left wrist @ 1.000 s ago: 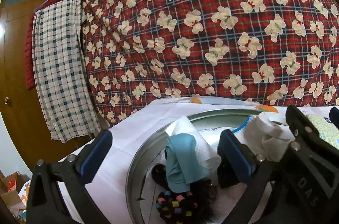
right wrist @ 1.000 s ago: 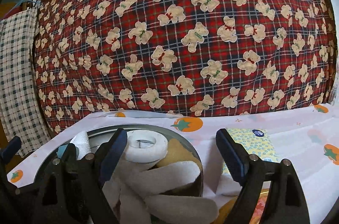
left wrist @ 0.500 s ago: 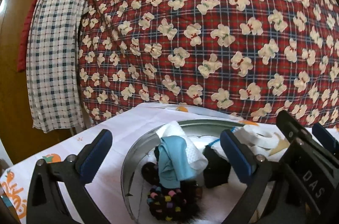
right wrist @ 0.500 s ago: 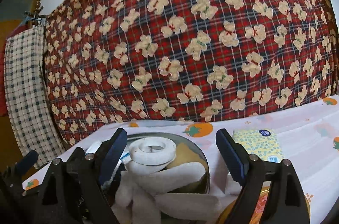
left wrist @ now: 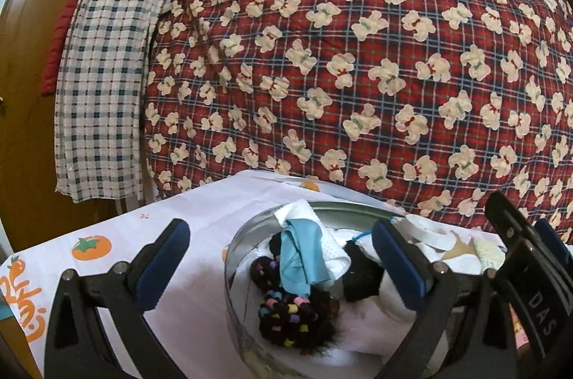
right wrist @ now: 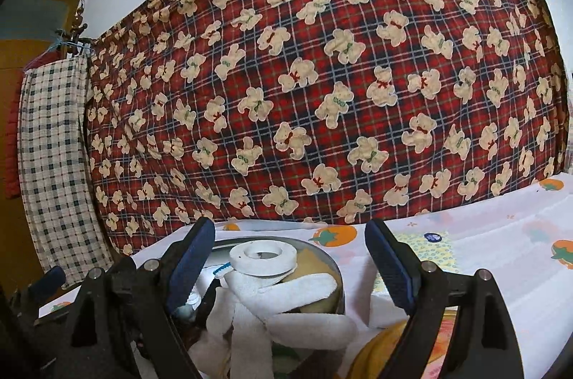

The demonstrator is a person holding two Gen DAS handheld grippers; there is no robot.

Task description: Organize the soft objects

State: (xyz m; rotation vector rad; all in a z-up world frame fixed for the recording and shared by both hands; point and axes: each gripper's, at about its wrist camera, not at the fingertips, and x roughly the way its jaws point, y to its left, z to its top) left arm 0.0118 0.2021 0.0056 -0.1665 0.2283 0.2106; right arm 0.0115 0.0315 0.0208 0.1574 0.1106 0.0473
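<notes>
Left wrist | right tongs (left wrist: pixel 530 232) marked "DAS" | both tongs apart, empty

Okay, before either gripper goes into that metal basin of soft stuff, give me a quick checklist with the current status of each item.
1. Left gripper open, nothing between its pads: ok.
2. Right gripper open and empty: ok.
3. Metal basin within view of both cameras: ok.
4. Blue cloth exposed on top of the pile, free to pick: ok.
5. White tape roll resting on the towels, clear of the right pads: ok.
6. Grippers clear of each other: not ok, they crowd close beside the basin.
</notes>
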